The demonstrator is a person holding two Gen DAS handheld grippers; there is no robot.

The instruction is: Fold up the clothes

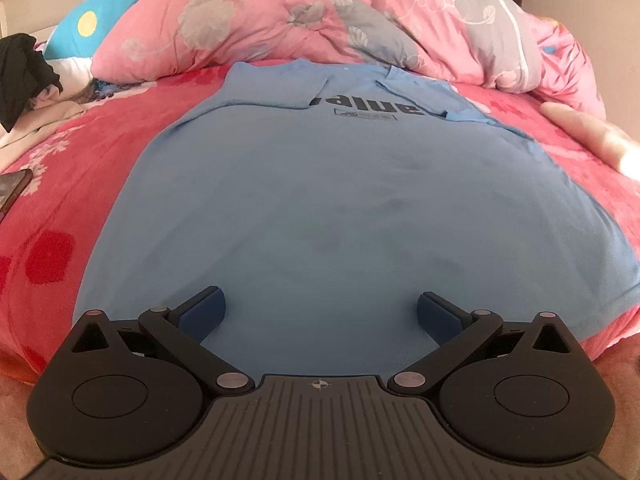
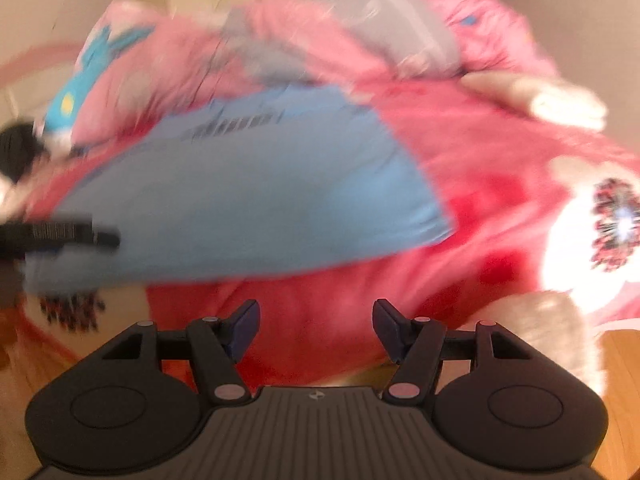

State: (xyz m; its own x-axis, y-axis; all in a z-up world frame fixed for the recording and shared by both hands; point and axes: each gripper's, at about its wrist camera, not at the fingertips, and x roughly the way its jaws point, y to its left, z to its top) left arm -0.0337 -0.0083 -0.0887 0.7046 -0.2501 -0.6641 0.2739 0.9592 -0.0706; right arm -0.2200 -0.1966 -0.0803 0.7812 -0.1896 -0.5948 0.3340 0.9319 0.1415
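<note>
A blue T-shirt lies flat on the red bedspread, sleeves folded inward over its chest; the left gripper hangs over its hem, jaws wide apart; the right gripper, also parted, sits beside the shirt over bare bedspread; a pink quilt is heaped behind.

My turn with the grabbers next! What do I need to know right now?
Left gripper: jaws open, holding nothing, at the bottom hem of the blue shirt.
Right gripper: jaws open, holding nothing, over the red blanket off the shirt's right side; its view is blurry.
The shirt lies flat on the blanket, collar toward the pink quilt.
Done: both sleeves are folded in over the chest.
Left: fold the body up, probably from the hem toward the collar.
</note>
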